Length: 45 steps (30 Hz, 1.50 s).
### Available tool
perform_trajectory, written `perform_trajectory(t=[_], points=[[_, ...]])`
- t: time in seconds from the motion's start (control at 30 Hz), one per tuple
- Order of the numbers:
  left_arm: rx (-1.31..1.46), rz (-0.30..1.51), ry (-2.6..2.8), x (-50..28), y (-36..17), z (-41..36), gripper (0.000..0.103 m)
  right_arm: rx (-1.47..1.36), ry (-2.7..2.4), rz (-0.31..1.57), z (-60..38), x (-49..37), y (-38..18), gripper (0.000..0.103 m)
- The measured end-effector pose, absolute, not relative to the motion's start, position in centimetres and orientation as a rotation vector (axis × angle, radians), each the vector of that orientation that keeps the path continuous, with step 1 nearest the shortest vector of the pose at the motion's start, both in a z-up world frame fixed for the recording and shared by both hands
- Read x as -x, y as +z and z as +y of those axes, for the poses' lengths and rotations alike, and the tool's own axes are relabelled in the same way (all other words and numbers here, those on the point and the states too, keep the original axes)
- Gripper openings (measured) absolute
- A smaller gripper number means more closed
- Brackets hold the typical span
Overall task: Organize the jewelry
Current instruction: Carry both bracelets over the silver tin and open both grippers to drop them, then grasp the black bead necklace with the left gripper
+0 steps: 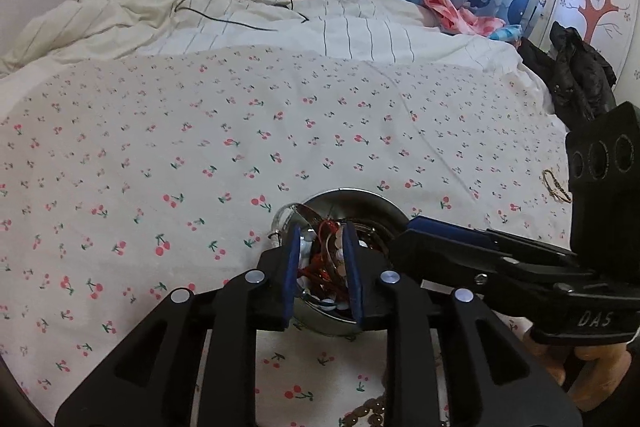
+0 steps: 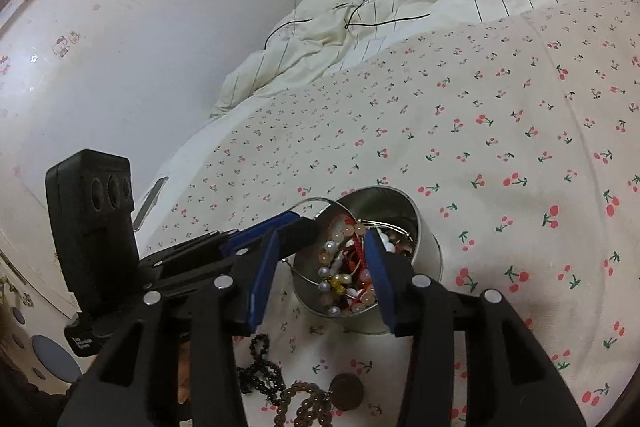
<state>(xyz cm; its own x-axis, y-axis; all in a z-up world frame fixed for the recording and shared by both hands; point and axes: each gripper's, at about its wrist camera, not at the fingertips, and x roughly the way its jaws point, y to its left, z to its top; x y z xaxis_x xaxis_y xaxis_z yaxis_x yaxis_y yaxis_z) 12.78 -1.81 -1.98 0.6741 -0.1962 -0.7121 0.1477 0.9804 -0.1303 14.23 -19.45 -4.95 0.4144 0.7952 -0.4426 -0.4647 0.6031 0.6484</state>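
A round silver tin [image 2: 424, 239] stands on the cherry-print sheet, filled with mixed jewelry [image 2: 344, 279]: pearl and pink beads, red cord, a gold piece. A thin silver bangle [image 2: 316, 203] leans at its left rim. My right gripper [image 2: 322, 233] hovers just over the tin's mouth, open, with nothing pinched between its blue pads. My left gripper [image 1: 322, 227] also sits over the tin [image 1: 352, 197], jaws a little apart and open, the jewelry [image 1: 324, 263] showing through the gap. In the left wrist view the right gripper's fingers [image 1: 436, 227] reach in from the right.
Near the tin's front lie a dark bead bracelet [image 2: 260, 367], a brown bead string [image 2: 308, 403] and a brown disc [image 2: 346, 391]. A thin gold bracelet [image 1: 556, 187] lies to the right. A rumpled quilt [image 1: 160, 7] with a black cable lies behind; black clothing [image 1: 576, 75] hangs at the bed's right edge.
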Motion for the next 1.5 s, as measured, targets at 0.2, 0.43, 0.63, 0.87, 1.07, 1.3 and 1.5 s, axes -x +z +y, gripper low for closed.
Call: perform_trajectory(t=[0.2,0.43,0.63,0.87,1.07,1.3,1.5], points=[[0.024,0.763,-0.181,-12.2,-1.2,-2.2,0.030,-0.480,0.838,0.792,-19.6,-14.0,-4.3,0.045],[-0.019,0.736,-0.158,-12.0,-0.8,-2.7,0.031,-0.480,0.847,0.786,-19.7,-13.8,-3.9,0.046],[-0.028,0.725,-0.152,-11.9,-0.7,-2.6,0.040,-0.486,0.842,0.785,-19.8,-13.8,-3.9,0.048],[0.255,0.860,-0.274,-13.4,-1.3,0.9,0.065,-0.506,0.788,0.782,-20.8,-13.9,-3.8,0.051],[0.395,0.927,-0.197,-13.7,-2.3,5.2,0.076,-0.500,0.756,0.810,-21.3,-14.1,-3.9,0.052],[0.262,1.013,-0.197,-12.1,-1.4,5.9,0.079,-0.353,0.755,0.900,-21.0,-12.5,-3.3,0.054],[0.116,1.132,-0.244,-8.7,-2.1,6.4,0.080,-0.172,0.786,0.962,-20.6,-7.1,-3.7,0.065]])
